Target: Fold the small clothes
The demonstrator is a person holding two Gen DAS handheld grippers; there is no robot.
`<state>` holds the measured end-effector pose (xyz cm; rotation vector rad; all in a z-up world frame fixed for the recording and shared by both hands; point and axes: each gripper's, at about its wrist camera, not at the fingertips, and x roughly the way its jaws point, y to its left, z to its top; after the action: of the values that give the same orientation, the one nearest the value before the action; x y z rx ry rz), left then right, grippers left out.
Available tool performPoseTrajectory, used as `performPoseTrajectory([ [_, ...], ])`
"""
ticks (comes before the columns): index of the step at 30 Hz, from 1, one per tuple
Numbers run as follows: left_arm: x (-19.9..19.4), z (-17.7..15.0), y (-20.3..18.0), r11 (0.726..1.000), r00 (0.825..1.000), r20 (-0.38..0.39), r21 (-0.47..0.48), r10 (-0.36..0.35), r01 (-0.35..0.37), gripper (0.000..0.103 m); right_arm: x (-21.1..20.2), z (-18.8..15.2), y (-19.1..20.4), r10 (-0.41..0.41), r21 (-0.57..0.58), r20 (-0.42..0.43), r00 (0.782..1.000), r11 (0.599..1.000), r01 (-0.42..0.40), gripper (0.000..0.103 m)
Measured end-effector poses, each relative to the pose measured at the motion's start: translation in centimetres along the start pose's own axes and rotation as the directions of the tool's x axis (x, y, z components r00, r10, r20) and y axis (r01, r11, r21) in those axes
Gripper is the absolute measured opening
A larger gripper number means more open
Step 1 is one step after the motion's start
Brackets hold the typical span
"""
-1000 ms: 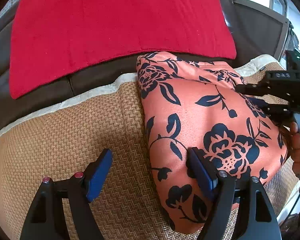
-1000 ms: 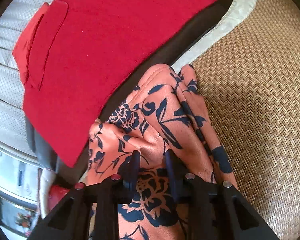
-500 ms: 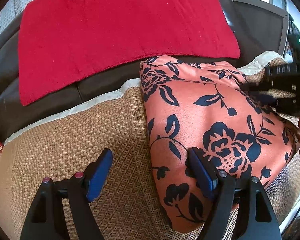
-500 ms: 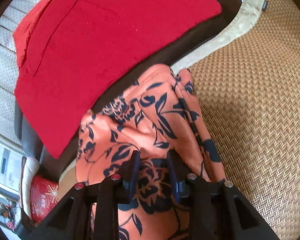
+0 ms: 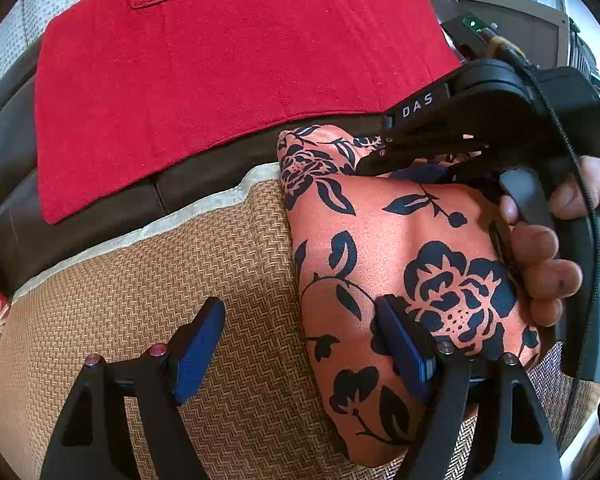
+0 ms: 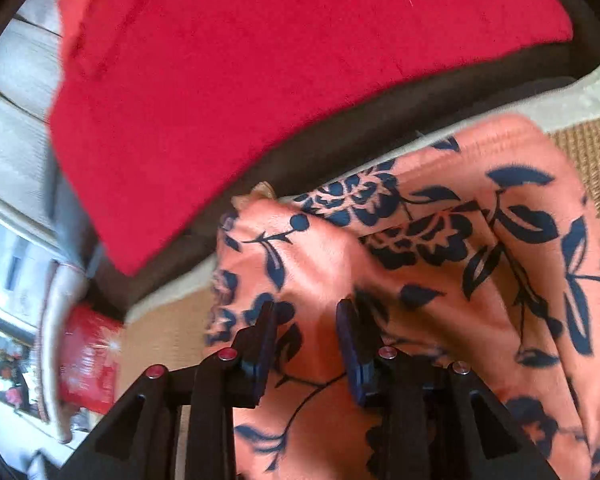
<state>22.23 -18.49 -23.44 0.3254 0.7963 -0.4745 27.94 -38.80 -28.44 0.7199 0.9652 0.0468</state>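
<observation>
Floral garment (image 5: 396,264) lying partly folded on woven mat (image 5: 140,280); right tongs (image 6: 306,344) pinching its cloth, left tongs (image 5: 300,344) gaping empty; final folds remaining.

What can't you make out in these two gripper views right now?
- Floral garment: its right edge, left wrist view, is hidden by the right gripper and hand.
- Right gripper's hold on the fabric: right wrist view is motion-blurred.
- Red packet: print blurred.
- Red cloth: cut off at the top edge.
</observation>
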Motion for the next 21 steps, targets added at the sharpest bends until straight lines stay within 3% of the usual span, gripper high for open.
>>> performPoseTrajectory([
  [5,-0.4,0.2,-0.1,1.0,1.0,-0.011,-0.006,0.003,-0.003,0.079,-2.1,-0.4,0.5,0.014,-0.008,0.018,1.0,1.0,-0.014,0.037],
  [9,-1.7,0.5,1.0,0.998,1.0,-0.021,-0.059,-0.022,0.021,0.079,-7.1,-1.0,0.1,-0.012,-0.049,0.082,0.997,0.999,0.016,0.037],
  [13,-3.3,0.3,1.4,0.997,0.998,0.026,-0.051,0.06,-0.058,0.079,-11.0,-2.4,-2.5,-0.084,-0.01,0.125,0.989,0.996,0.086,0.036],
  [15,-2.8,0.1,1.1,0.998,0.998,0.002,-0.021,0.068,-0.068,0.079,-11.1,-3.1,-4.2,-0.1,0.042,0.102,0.99,0.994,0.096,0.036],
  [17,-1.4,-0.4,0.1,0.995,0.995,-0.044,0.037,0.093,-0.091,0.079,-9.5,-3.9,-5.8,-0.12,0.084,0.019,0.993,0.989,0.118,0.037],
  [21,-2.6,0.1,-0.2,0.994,0.994,-0.024,0.047,0.103,-0.101,0.079,-10.5,-5.0,-5.2,-0.136,0.053,0.053,0.989,0.99,0.134,0.037],
])
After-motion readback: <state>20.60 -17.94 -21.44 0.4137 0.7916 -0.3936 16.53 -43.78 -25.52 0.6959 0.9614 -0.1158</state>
